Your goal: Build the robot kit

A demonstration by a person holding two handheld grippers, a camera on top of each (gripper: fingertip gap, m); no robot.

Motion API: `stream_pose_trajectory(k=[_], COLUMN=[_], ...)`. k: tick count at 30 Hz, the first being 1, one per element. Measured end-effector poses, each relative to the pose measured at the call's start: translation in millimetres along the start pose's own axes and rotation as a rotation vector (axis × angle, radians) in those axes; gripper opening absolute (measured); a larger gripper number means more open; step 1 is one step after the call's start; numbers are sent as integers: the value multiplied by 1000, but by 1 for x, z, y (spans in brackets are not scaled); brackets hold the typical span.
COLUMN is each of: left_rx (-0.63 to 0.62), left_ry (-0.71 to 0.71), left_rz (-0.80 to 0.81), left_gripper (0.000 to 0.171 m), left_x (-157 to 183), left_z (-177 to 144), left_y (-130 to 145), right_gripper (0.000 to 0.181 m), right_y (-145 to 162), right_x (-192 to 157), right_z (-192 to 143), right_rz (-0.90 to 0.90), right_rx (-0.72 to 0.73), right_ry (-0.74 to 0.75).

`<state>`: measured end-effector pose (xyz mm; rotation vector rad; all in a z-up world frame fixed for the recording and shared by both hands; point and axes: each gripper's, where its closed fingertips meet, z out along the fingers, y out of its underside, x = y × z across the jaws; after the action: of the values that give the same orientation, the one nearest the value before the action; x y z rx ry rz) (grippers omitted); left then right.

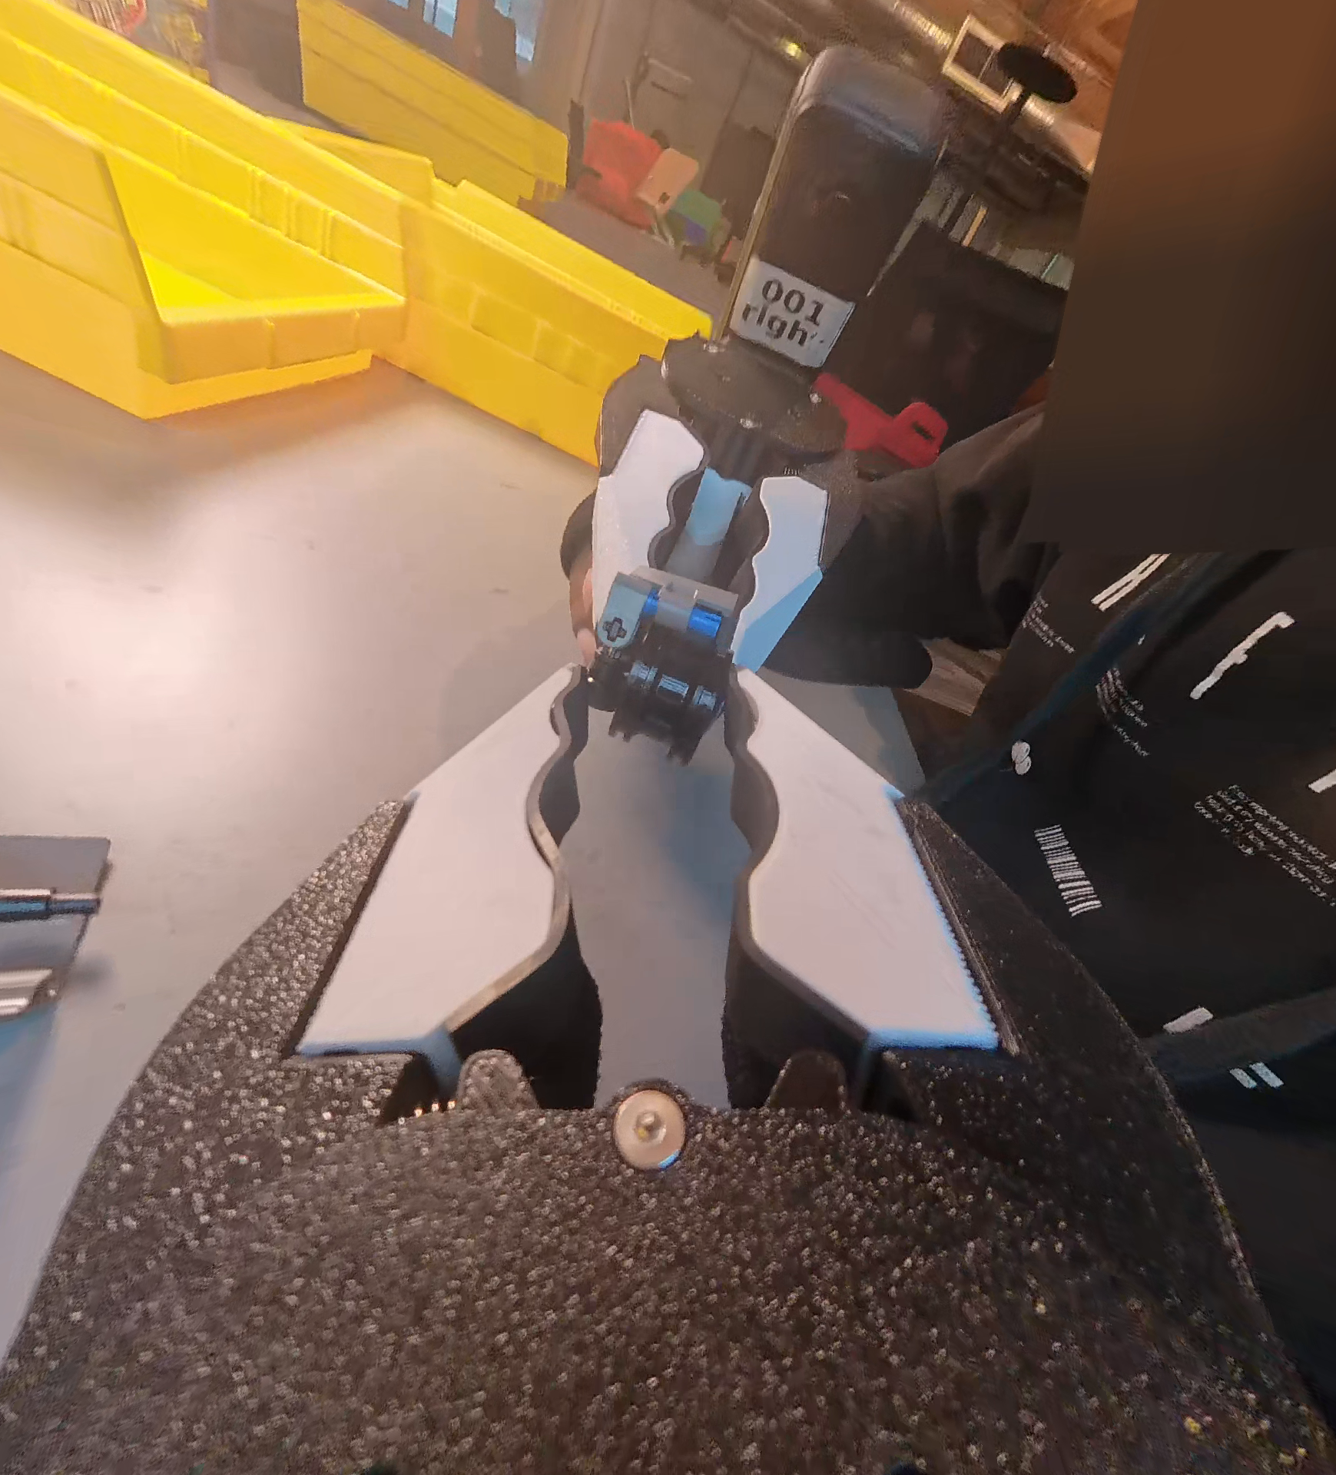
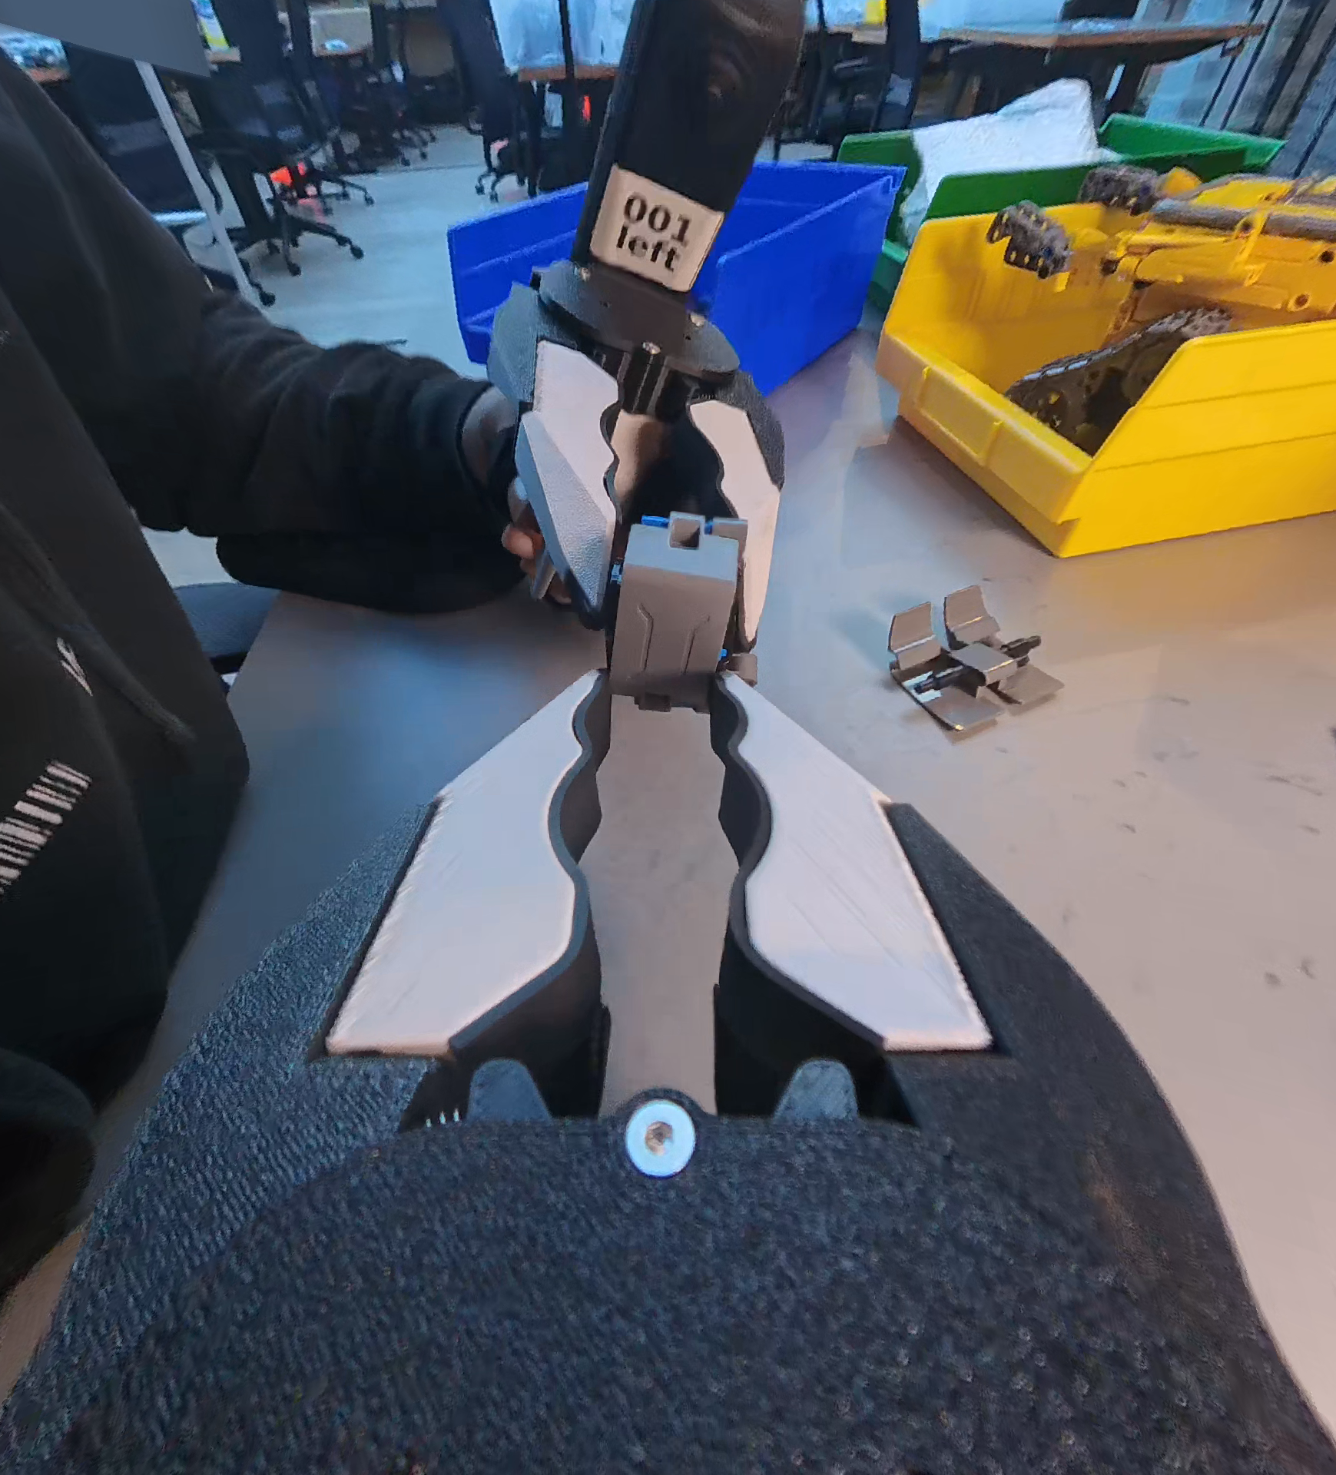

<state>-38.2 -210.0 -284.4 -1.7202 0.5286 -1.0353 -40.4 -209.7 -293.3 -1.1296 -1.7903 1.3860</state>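
Both claws grip one small grey block piece [image 2: 676, 614] between them, left claw [image 1: 660, 678] and right claw [image 2: 660, 686] tip to tip above the table [image 2: 1127, 878]

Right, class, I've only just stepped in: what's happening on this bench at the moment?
A person in a black sleeve holds two grippers tip to tip above a grey table. Both the left gripper and the right gripper are closed on one small grey and blue brick assembly. A similar grey piece lies loose on the table, near a yellow bin holding tracked parts.
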Motion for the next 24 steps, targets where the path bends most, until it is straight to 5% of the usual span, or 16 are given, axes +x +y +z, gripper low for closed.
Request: stream_pose_trajectory(k=[7, 24], left_rx=[78, 47], left_ry=[36, 12], left_rz=[175, 368], left_gripper=[33, 36], left_x=[17, 29], left_z=[-1, -1], left_y=[-12, -8], right_gripper=[44, 35], right_y=[-14, -15], right_x=[-1, -18], right_z=[-6, -6], right_rz=[-5, -117], right_rx=[58, 30], right_ry=[32, -18])
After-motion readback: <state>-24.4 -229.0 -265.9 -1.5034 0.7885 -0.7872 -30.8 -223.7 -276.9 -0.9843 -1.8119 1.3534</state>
